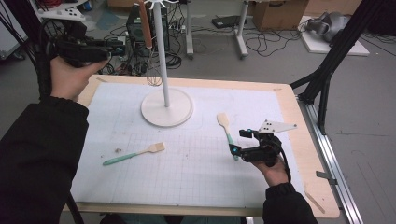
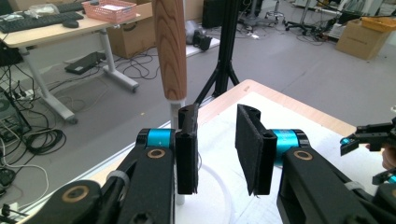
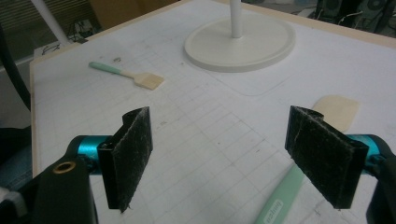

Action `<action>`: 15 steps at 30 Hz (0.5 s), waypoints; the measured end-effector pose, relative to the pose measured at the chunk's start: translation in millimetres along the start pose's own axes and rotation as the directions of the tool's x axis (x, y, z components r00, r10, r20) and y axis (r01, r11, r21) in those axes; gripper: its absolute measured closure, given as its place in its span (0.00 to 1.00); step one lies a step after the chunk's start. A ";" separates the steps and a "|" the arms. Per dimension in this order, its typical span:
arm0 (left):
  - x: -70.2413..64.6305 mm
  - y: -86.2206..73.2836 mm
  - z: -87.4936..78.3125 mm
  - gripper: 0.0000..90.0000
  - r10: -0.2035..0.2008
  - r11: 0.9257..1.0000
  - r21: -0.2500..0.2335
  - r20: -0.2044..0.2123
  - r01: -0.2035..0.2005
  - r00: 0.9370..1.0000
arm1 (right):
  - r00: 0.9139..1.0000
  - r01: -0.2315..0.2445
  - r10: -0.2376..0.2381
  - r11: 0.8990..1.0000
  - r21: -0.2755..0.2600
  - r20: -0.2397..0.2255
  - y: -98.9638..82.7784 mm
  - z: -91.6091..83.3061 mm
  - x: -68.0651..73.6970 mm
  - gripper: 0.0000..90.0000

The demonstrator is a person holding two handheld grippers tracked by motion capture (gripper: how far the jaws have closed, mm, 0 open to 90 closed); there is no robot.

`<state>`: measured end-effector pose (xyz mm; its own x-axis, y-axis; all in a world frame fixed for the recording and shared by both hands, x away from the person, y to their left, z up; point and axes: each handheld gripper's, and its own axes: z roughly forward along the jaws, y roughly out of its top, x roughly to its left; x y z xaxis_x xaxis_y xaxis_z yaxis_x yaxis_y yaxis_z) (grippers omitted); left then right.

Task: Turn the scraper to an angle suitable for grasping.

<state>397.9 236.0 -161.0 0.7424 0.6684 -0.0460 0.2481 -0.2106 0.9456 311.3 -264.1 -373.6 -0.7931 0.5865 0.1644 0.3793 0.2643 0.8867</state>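
I'm counting two mint-handled wooden utensils: a spatula (image 1: pixel 226 128) beside my wide-open right gripper (image 1: pixel 239 141) and a brush (image 1: pixel 134 154) lower left (open mat between); left gripper (image 2: pixel 217 156) is hovering part-open, empty.

No legible txt or labels anywhere

Cardboard box (image 1: pixel 280 14) on floor beyond desk (image 1: pixel 299 135); black tripod (image 1: pixel 327 70) at right; cables (image 1: pixel 266 44) strewn across floor.

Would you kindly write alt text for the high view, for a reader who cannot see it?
A person's right gripper rests open beside a green-handled spatula on a white gridded mat. The left gripper is raised by a wooden-handled whisk hanging on a white stand; a brush lies at left.
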 end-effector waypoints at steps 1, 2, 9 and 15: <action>-0.4 -2.1 -0.9 0.77 0.005 1.000 0.006 -0.001 -0.005 1.000 | 1.000 0.002 -0.002 1.000 0.000 0.002 0.1 0.2 0.1 0.24; -1.0 -4.2 -1.4 0.76 0.004 1.000 0.005 0.000 -0.004 1.000 | 1.000 0.000 0.000 1.000 0.004 -0.001 0.0 0.4 0.5 0.24; -5.4 -17.3 -4.5 0.75 0.006 1.000 0.026 0.017 -0.007 1.000 | 1.000 0.011 -0.011 1.000 0.004 0.003 0.2 0.6 0.9 0.24; -12.3 -33.1 -7.8 0.73 0.014 0.999 0.037 0.021 -0.015 1.000 | 1.000 0.004 -0.004 1.000 0.001 0.006 -0.1 -2.0 1.3 0.24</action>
<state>375.7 240.3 -189.2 0.7589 0.6500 -0.0397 0.2599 -0.2463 0.9337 309.3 -264.9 -372.6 -0.7916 0.5901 0.1585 0.3766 0.2669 0.8871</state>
